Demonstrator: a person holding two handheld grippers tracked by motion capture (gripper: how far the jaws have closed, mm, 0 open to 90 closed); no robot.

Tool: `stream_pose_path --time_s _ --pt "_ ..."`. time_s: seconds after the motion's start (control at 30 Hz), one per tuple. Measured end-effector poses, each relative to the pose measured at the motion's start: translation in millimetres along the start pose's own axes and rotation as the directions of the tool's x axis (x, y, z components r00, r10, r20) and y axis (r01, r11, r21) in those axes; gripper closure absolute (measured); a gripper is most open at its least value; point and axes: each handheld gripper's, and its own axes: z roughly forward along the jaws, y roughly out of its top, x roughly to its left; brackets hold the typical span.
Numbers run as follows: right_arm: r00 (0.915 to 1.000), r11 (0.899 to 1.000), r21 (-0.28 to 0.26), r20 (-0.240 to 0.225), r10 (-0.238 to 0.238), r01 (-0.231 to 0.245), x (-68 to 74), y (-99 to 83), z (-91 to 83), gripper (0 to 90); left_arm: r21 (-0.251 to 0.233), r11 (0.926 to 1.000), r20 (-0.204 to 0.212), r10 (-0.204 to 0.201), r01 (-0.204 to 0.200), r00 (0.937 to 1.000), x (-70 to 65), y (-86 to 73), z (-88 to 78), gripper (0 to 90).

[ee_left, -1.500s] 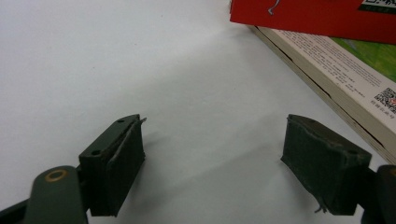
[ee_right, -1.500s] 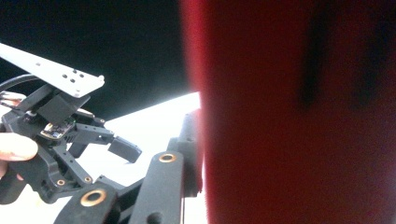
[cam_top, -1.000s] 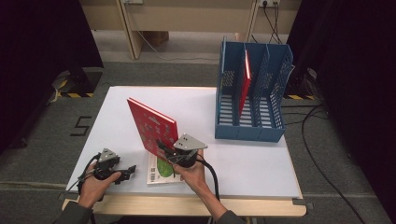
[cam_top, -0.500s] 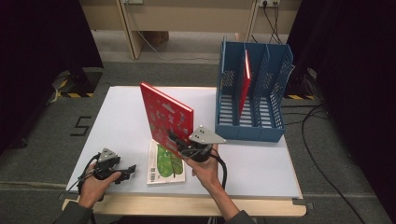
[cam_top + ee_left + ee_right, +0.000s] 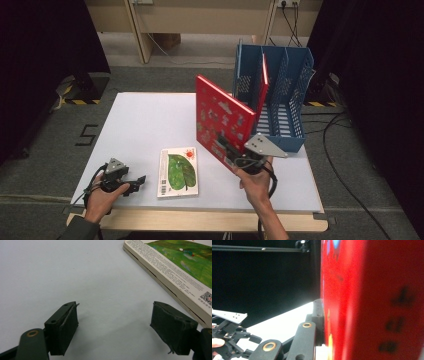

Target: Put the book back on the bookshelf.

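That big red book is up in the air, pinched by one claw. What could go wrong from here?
1. The right claw grips the red book only at its lower edge, so the tall, tilted book could pivot or slip out.
2. The blue file rack already holds a red book in one slot, and the dividers are close together; the carried book might catch on a divider or hit that book.
3. The green book lies just below, so a drop could land on it.
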Motion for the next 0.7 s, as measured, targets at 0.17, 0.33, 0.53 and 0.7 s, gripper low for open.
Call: stream_pose_path --time_s 0.17,0.33,0.53,0.7 --pt "0.997 1.0 -0.019 0.077 0.011 -0.01 -19.3 10.9 -35.7 80.0 -0.001 1.0 -0.002 -0.001 0.001 1.0 0.7 0.2 -0.2 20.8" --pt "0.9862 0.999 -0.032 0.164 0.024 -0.018 -39.2 19.0 -70.0 80.0 -0.004 1.0 0.0 -0.008 0.008 1.0 1.9 0.3 -0.4 20.8" --pt "0.9617 0.999 -0.051 0.274 0.015 -0.001 -65.2 27.6 -98.6 80.0 -0.008 0.9999 -0.008 -0.009 0.009 0.9999 3.7 1.5 -0.3 20.4" --pt "0.9332 0.998 -0.057 0.359 0.021 -0.001 -86.9 31.2 -105.1 80.0 -0.003 1.0 -0.017 -0.007 0.007 0.9998 5.7 1.2 0.8 19.8"
